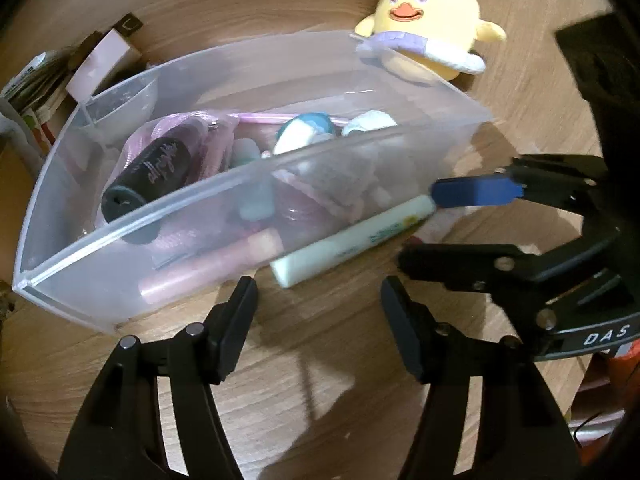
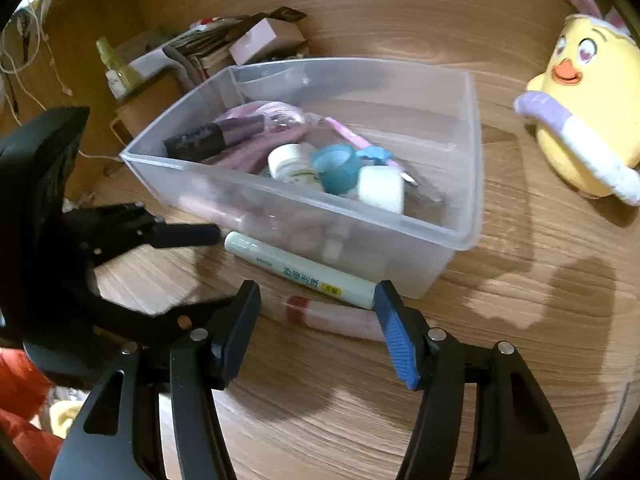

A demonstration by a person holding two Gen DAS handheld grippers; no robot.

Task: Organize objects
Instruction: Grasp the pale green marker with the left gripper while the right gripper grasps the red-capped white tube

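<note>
a wooden table (image 2: pixel 400 420) fills both views, its near part bare and open for moving. on it stands a clear plastic bin (image 2: pixel 460 216), and its frosted near wall blurs the things low inside: pinkish tubes show only as smears. above the rim, a black tube (image 1: pixel 152 172), a teal cap (image 2: pixel 336 166) and a white jar (image 2: pixel 380 188) are plain enough. far right of the bin sits a yellow plush chick (image 2: pixel 592 120), cut off at the right edge in the right wrist view. a heap of boxes and papers (image 2: pixel 240 44) behind the bin's far left corner is dim and hard to sort out.

a white tube (image 2: pixel 304 274) lies on the table against the bin's near wall, and a pink tube (image 2: pixel 340 318) just nearer, partly hidden by the blue pad. the right gripper (image 2: pixel 316 332) stands about half open over these two tubes and grips nothing. the left gripper (image 1: pixel 320 312) is likewise half open and empty, just near the white tube's left end.
</note>
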